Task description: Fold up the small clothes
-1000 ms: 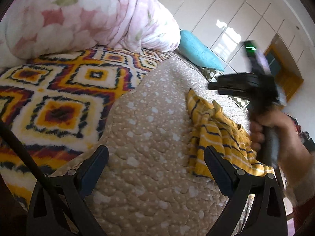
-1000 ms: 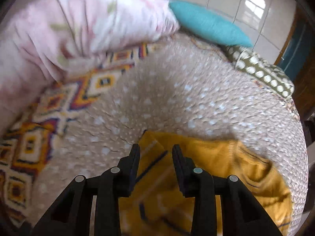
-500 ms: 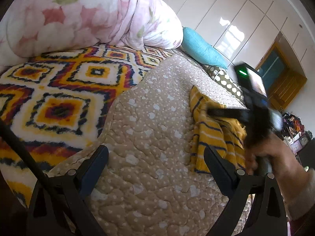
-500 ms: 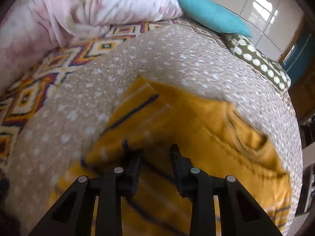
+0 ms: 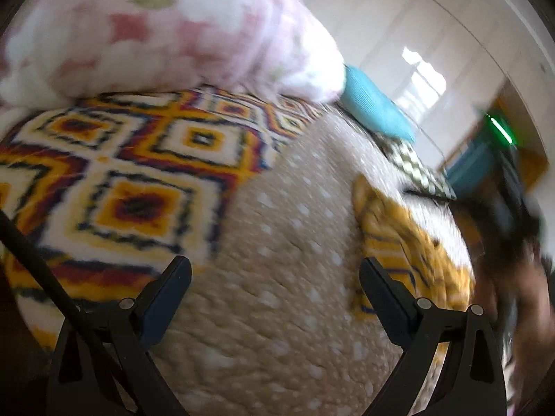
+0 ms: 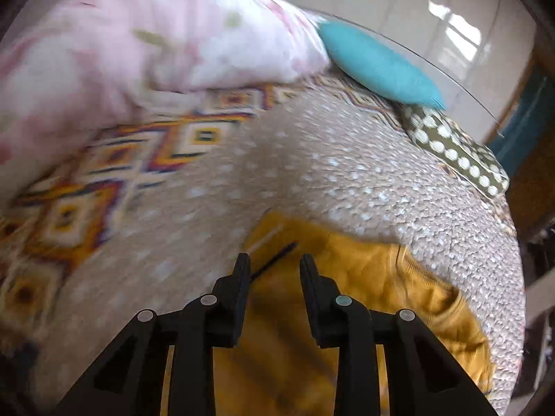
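A small yellow garment with dark blue stripes [image 5: 399, 235] lies rumpled on the beige quilt [image 5: 277, 312]. In the right wrist view the yellow garment [image 6: 374, 277] fills the lower middle. My right gripper [image 6: 274, 258] hangs just above its far-left corner, its jaws a narrow gap apart, and I see no cloth pinched between them. In the left wrist view the right tool is a dark blur with a green light [image 5: 499, 131], held by a person's hand [image 5: 527, 294]. My left gripper [image 5: 274, 263] stands wide open over bare quilt, left of the garment.
A pink floral duvet [image 5: 156, 34] is heaped at the back. A bright diamond-patterned blanket [image 5: 138, 173] covers the left. A teal pillow [image 6: 378, 62] and a green dotted cushion [image 6: 458, 152] lie at the far right. White cupboard doors stand behind.
The right gripper, low over the garment's middle half a second ago, has drawn back to its far-left corner. The left view has shifted slightly and blurred; its jaws stay wide.
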A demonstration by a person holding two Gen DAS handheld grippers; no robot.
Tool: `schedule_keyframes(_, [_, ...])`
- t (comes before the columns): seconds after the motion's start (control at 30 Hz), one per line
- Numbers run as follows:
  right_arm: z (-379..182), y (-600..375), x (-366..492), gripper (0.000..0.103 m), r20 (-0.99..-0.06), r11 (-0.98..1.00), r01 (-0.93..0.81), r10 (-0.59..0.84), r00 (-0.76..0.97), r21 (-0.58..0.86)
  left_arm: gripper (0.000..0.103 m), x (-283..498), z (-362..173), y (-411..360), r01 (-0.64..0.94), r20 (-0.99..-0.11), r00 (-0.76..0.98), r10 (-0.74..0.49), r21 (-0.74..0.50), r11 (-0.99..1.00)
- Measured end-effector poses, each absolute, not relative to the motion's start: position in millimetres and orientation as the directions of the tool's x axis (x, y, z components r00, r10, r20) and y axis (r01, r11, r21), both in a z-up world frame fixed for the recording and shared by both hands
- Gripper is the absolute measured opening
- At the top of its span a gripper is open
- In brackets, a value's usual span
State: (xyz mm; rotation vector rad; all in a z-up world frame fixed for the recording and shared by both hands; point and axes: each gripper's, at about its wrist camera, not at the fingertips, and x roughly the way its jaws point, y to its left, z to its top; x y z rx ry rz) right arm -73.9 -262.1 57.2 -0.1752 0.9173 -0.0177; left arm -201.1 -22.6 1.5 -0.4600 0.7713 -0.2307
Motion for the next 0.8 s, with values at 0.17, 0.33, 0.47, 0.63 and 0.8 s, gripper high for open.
schedule_keyframes(0.17, [54,-221,-168,0.042,-0.793,0.935,-0.293,0.02,0.609,-0.201,0.096,-202,0,8,-0.088,-0.608,0.738,-0.293,-0.517,0.852])
schedule_keyframes(0.33, [23,-174,-216,0.045,-0.778,0.8,-0.472,0.011,0.628,-0.37,0.096,-200,-5,25,-0.158,-0.618,0.74,-0.266,-0.544,0.824])
schedule_keyframes(0.47, [-12,-161,-214,0.044,-0.753,0.677,-0.51,-0.099,0.651,-0.531,0.096,-201,-6,26,-0.155,-0.619,0.741,-0.261,-0.536,0.83])
schedule_keyframes(0.63, [-22,-162,-200,0.017,-0.795,0.724,-0.507,-0.093,0.6,-0.467,0.096,-201,-5,26,-0.154,-0.618,0.74,-0.266,-0.541,0.827])
schedule_keyframes(0.8, [22,-188,-173,0.011,-0.829,0.909,-0.382,0.079,0.554,-0.169,0.096,-203,-5,32,-0.163,-0.607,0.748,-0.267,-0.559,0.813])
